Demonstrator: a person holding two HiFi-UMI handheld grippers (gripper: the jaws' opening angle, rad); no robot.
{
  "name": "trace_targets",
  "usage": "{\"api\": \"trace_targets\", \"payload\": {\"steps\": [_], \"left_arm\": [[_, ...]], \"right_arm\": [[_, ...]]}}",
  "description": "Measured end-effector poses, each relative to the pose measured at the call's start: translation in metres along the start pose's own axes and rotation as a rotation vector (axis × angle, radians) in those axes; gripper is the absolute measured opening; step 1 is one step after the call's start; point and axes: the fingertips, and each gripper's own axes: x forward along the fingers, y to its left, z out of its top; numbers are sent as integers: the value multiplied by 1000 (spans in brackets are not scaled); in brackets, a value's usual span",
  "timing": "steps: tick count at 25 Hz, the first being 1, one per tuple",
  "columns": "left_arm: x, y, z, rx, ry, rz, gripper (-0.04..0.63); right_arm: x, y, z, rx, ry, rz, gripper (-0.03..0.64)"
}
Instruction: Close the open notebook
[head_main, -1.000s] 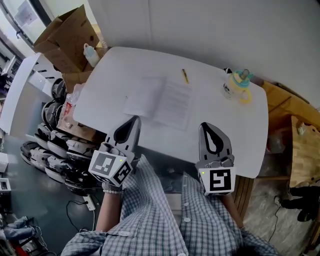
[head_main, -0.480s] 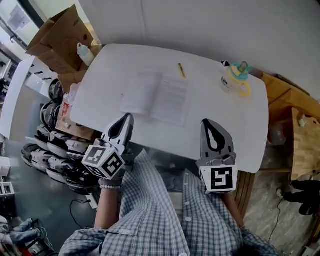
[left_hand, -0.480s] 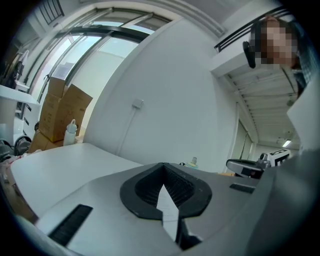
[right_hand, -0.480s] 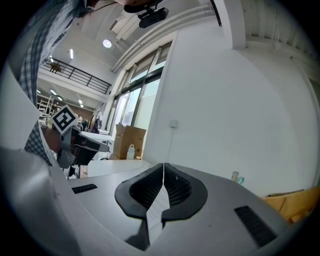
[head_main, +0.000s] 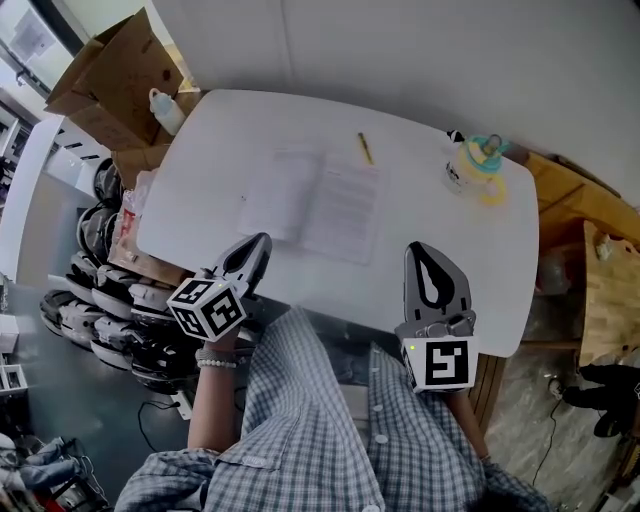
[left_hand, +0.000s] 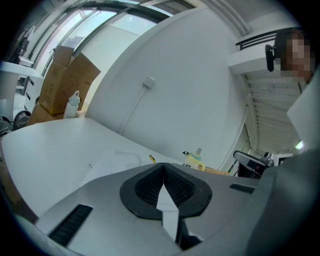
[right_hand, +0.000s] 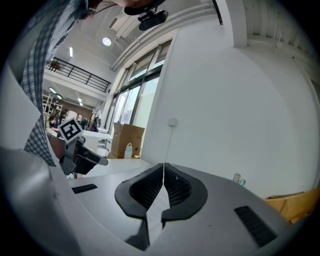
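Observation:
The open notebook (head_main: 315, 205) lies flat, pages up, in the middle of the white table (head_main: 220, 130); in the left gripper view it shows only faintly (left_hand: 120, 157). My left gripper (head_main: 262, 240) hovers at the table's near left edge, short of the notebook, jaws shut and empty (left_hand: 163, 165). My right gripper (head_main: 420, 250) is over the near edge, to the notebook's right, its jaws also shut on nothing (right_hand: 163, 165). Neither gripper touches the notebook.
A yellow pen (head_main: 366, 148) lies beyond the notebook. A small bottle with a teal and yellow top (head_main: 475, 165) stands at the far right corner. Cardboard boxes (head_main: 110, 70) and a spray bottle (head_main: 163, 108) sit past the left end, wooden furniture (head_main: 600, 290) at right.
My left gripper has sunk lower, rolled, and drifted left toward the table's near edge. The right gripper has barely shifted. The notebook has not moved.

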Motion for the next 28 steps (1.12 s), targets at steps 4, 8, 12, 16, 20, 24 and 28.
{"api": "trace_targets", "payload": {"steps": [4,8,12,16,20,24,28], "left_arm": [[11,10,-17,10,79,11,9],[21,21,-32,-34,128,13,9],[27,32,-49,-66,171,10,9],[30,39,-61,-73,191,-13,11],[35,46,-73,-120,227,-31,15],[40,53,-89,-175,277,-36,78],[45,56,-94,-283,275,-62,138]], "right_arm": [[12,3,0,-3,12,21,21],[21,6,-4,6,36,39,22],[26,9,-10,5,53,55,21],[30,11,-15,7,70,63,23],[34,9,-23,7,105,62,22],[39,8,-29,5,119,65,23],[43,10,-34,7,141,71,23]]}}
